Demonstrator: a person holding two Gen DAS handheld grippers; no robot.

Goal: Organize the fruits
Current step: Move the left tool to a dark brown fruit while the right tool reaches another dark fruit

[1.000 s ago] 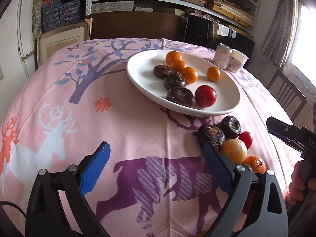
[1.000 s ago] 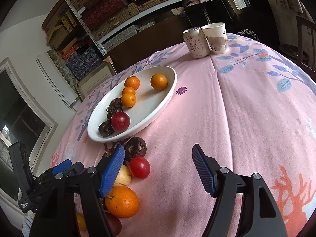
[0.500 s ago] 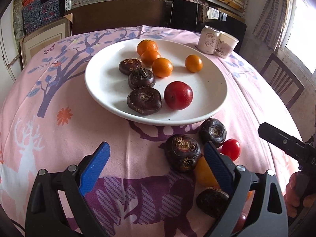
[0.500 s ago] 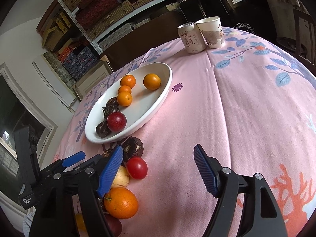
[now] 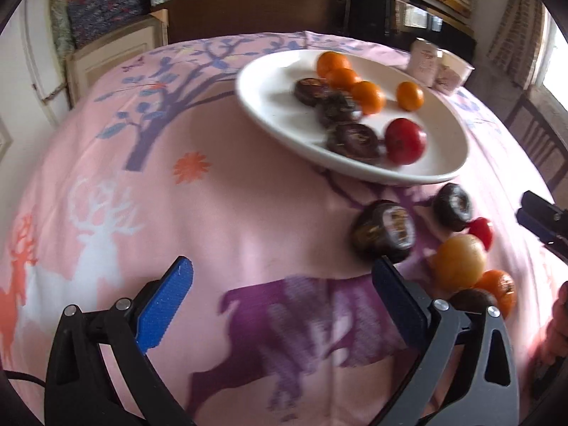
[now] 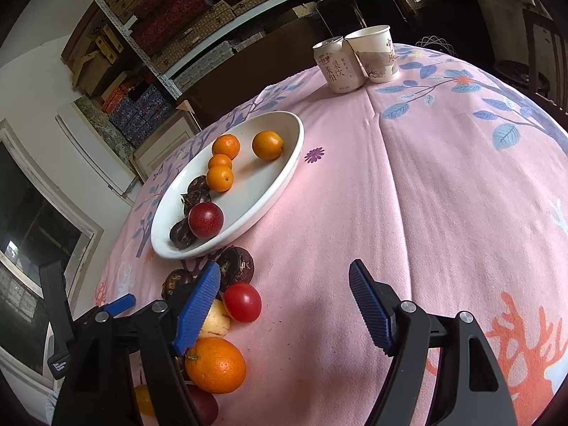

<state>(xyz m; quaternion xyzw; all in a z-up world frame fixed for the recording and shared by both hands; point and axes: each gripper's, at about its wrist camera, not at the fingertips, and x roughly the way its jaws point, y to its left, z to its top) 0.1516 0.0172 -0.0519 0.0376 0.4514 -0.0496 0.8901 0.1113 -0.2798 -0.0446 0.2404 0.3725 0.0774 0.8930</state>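
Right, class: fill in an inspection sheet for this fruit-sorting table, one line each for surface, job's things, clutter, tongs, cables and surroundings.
Surface: pink deer-print tablecloth.
Job's things: white oval plate holding four small oranges, three dark fruits, one red fruit; loose fruit beside it, including a red tomato and a large orange.
Clutter: white drink can touching a paper cup.
Tongs: left tongs open; right tongs open.
Cables: thin black cable.
Surroundings: shelves of boxes.

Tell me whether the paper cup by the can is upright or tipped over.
Upright. The paper cup stands on its base with its open rim facing up, beside the can on the pink tablecloth.
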